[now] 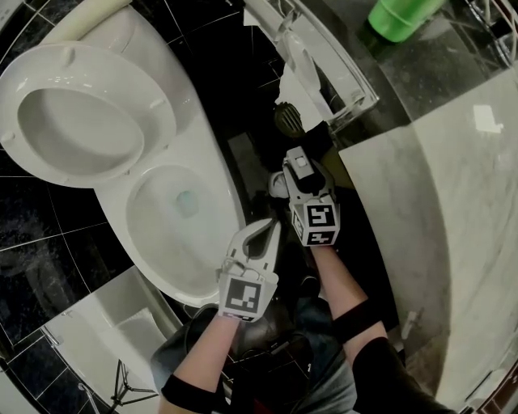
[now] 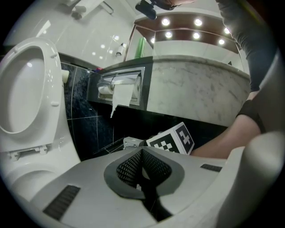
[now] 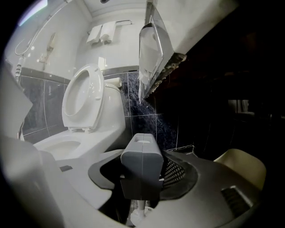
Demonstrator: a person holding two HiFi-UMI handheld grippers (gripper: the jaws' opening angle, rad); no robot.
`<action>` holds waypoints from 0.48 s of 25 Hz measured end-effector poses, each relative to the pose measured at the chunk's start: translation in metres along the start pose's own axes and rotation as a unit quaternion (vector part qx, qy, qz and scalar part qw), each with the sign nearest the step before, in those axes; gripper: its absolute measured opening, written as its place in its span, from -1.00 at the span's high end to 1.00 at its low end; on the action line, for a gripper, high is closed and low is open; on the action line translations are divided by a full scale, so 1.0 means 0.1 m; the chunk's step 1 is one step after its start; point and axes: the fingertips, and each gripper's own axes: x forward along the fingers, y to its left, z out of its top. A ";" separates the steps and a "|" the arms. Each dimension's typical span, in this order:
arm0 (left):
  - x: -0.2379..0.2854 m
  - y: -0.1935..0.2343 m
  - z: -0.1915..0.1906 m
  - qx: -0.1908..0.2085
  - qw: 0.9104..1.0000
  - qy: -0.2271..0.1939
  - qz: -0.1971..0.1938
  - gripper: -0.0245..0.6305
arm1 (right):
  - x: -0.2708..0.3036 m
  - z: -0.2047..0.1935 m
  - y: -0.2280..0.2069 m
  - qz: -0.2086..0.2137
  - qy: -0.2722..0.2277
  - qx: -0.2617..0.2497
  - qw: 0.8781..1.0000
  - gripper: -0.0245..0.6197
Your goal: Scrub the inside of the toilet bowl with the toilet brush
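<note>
The white toilet has its seat and lid (image 1: pixel 81 121) raised, and its open bowl (image 1: pixel 139 242) holds a little water. My right gripper (image 1: pixel 298 166) hangs to the right of the bowl over the dark floor. It is shut on the grey handle of the toilet brush (image 3: pixel 141 164). A white shaft (image 3: pixel 139 209) runs down from the handle; the brush head is hidden. My left gripper (image 1: pixel 269 232) is near the bowl's front right rim, shut with nothing in it, its mesh pads (image 2: pixel 129 167) meeting. The right gripper's marker cube (image 2: pixel 176 139) lies just beyond it.
A metal toilet paper holder (image 1: pixel 320 69) with hanging paper (image 2: pixel 122 95) sits under the marble counter (image 1: pixel 437 202). A green bottle (image 1: pixel 401 16) stands on the counter. A dark ribbed round object (image 1: pixel 288 119) is on the floor beyond the right gripper. Black tiles surround the toilet.
</note>
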 end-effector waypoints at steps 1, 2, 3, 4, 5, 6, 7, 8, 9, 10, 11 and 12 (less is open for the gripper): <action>0.01 0.00 -0.01 -0.001 1.000 -0.001 0.000 0.93 | 0.02 -0.02 0.00 0.000 0.001 -0.002 1.000 0.19; 0.02 0.00 -0.02 -0.002 1.000 -0.002 0.000 0.93 | 0.03 -0.04 0.01 0.000 0.001 -0.004 1.000 0.20; 0.03 0.00 -0.03 -0.002 1.000 -0.003 0.000 0.93 | 0.05 -0.05 0.01 0.000 0.001 -0.004 1.000 0.19; 0.03 0.01 -0.04 -0.002 1.000 -0.003 0.001 0.93 | 0.06 -0.05 0.01 0.001 0.000 -0.005 1.000 0.19; 0.04 0.02 -0.06 -0.002 1.000 -0.004 0.001 0.93 | 0.08 -0.06 0.01 0.001 -0.001 -0.006 1.000 0.19; 0.05 0.03 -0.07 -0.002 1.000 -0.004 0.003 0.93 | 0.10 -0.06 0.01 0.002 -0.002 -0.008 1.000 0.19; 0.05 0.05 -0.08 -0.003 1.000 -0.004 0.004 0.93 | 0.12 -0.07 0.01 0.002 -0.003 -0.009 1.000 0.19; 0.06 0.06 -0.09 -0.003 1.000 -0.004 0.006 0.93 | 0.14 -0.07 0.01 0.002 -0.004 -0.010 1.000 0.19; 0.07 0.07 -0.09 -0.003 1.000 -0.006 0.007 0.93 | 0.15 -0.08 0.00 0.001 -0.005 -0.011 1.000 0.19; 0.08 0.08 -0.09 -0.003 1.000 -0.008 0.007 0.93 | 0.17 -0.09 -0.01 0.001 -0.006 -0.011 1.000 0.19; 0.09 0.09 -0.10 -0.003 1.000 -0.010 0.008 0.93 | 0.19 -0.10 -0.01 0.001 -0.006 -0.012 1.000 0.19; 0.10 0.10 -0.10 -0.002 1.000 -0.011 0.008 0.93 | 0.21 -0.12 -0.01 0.002 -0.006 -0.013 1.000 0.19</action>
